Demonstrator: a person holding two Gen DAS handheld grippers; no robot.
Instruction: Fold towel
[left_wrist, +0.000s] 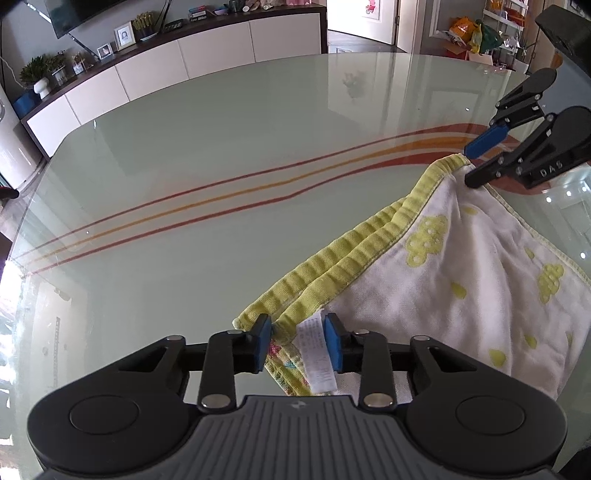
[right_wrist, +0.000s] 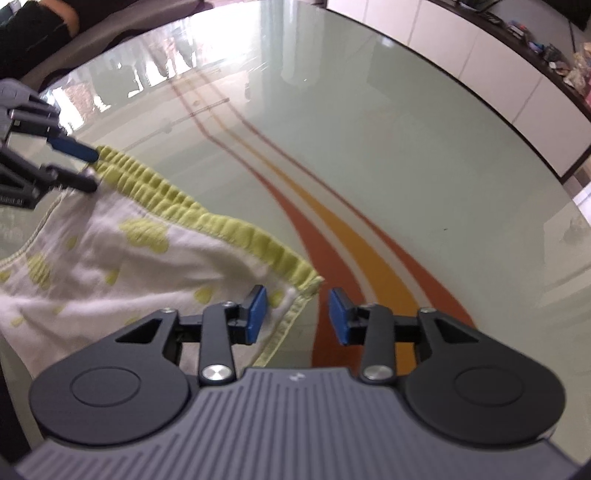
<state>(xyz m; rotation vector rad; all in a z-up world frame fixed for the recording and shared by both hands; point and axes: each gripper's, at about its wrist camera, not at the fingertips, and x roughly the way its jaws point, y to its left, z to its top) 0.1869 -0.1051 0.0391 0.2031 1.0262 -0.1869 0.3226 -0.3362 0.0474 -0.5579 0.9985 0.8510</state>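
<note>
- Jaws of the left gripper (left_wrist: 297, 341) are spread, with a towel (left_wrist: 461, 280) corner and label (left_wrist: 319, 358) between them.
- Right gripper (right_wrist: 297, 315) jaws are spread around the opposite corner.
- Towel is draped on the table (left_wrist: 207, 147).

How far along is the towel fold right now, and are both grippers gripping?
Looks done: one fold, since two green hems run stacked along the towel. In hand: the left gripper and right gripper each straddle a corner of that edge, jaws open, nothing clamped. Left: closing on the corners, then the remaining folds on the glass table.
</note>
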